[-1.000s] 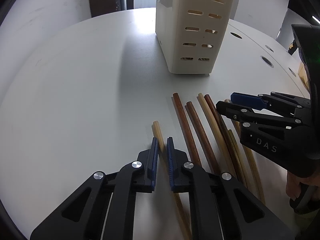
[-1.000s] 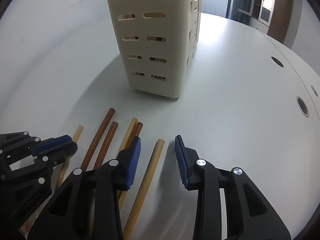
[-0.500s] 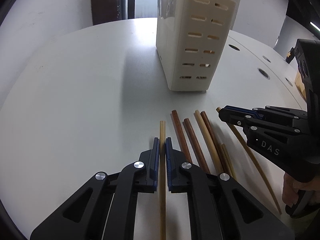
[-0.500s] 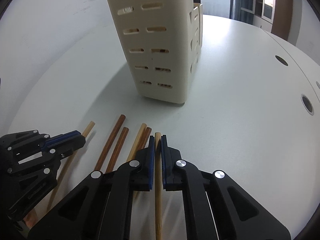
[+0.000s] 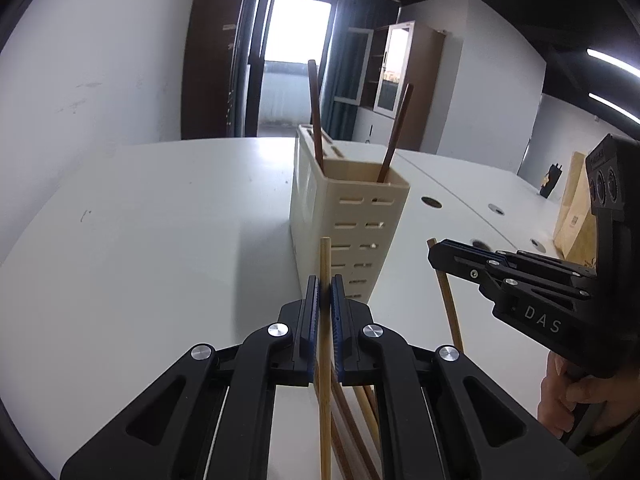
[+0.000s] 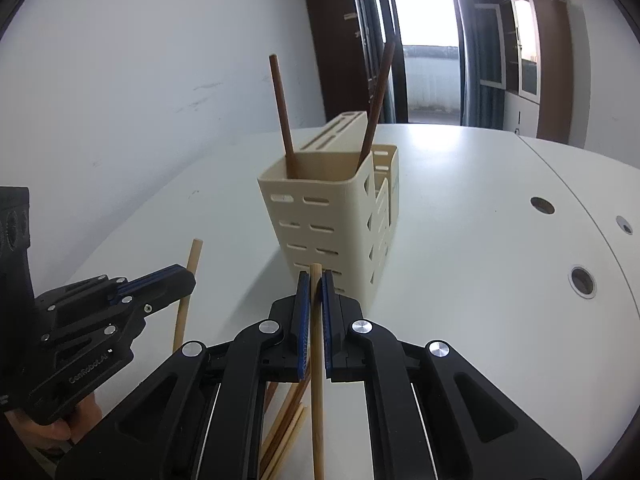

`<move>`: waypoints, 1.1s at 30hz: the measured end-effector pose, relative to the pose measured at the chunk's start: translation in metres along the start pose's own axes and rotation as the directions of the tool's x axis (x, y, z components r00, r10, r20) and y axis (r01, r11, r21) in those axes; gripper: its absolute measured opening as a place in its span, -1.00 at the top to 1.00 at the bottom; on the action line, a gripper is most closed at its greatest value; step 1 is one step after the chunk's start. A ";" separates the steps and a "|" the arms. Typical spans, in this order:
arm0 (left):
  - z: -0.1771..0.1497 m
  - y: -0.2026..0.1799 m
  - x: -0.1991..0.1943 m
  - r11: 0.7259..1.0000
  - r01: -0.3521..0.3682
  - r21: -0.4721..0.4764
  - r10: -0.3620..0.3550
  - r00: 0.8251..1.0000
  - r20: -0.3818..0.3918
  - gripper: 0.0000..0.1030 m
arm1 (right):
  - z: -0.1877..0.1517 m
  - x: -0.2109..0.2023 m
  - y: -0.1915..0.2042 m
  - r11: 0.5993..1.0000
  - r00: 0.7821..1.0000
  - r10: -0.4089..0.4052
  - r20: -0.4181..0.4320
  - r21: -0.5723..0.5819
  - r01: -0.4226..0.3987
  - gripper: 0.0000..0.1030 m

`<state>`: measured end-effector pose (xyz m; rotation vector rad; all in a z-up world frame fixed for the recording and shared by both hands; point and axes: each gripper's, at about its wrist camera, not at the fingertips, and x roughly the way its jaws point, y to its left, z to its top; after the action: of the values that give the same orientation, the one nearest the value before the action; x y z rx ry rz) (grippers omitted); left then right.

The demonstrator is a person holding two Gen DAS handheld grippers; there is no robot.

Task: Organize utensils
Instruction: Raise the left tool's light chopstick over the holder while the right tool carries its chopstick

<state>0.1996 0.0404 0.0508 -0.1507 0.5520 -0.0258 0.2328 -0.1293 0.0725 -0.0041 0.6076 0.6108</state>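
Chopsticks: left claw [image 5: 325, 292] squeezes light bamboo chopstick [image 5: 325, 264], right claw [image 6: 316, 292] squeezes another [image 6: 316, 360]. Thin, stiff, slippery; hold near middle. Cream holder [image 6: 320, 216] ahead.

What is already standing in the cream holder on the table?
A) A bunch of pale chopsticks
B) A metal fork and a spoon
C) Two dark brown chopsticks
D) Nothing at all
C: two dark brown chopsticks lean out of the open top of the cream holder, one to each side; the pale ones are outside it.
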 end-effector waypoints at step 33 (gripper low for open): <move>0.091 -0.037 -0.047 0.996 0.014 0.094 -0.057 0.882 0.469 0.89 | 0.111 -0.047 -0.029 0.996 0.935 0.063 0.349 -0.078 -0.038 0.87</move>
<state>0.2081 0.0196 0.1571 -0.0764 0.0582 -0.0477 0.2770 -0.1587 0.1845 0.0540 0.2390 0.6638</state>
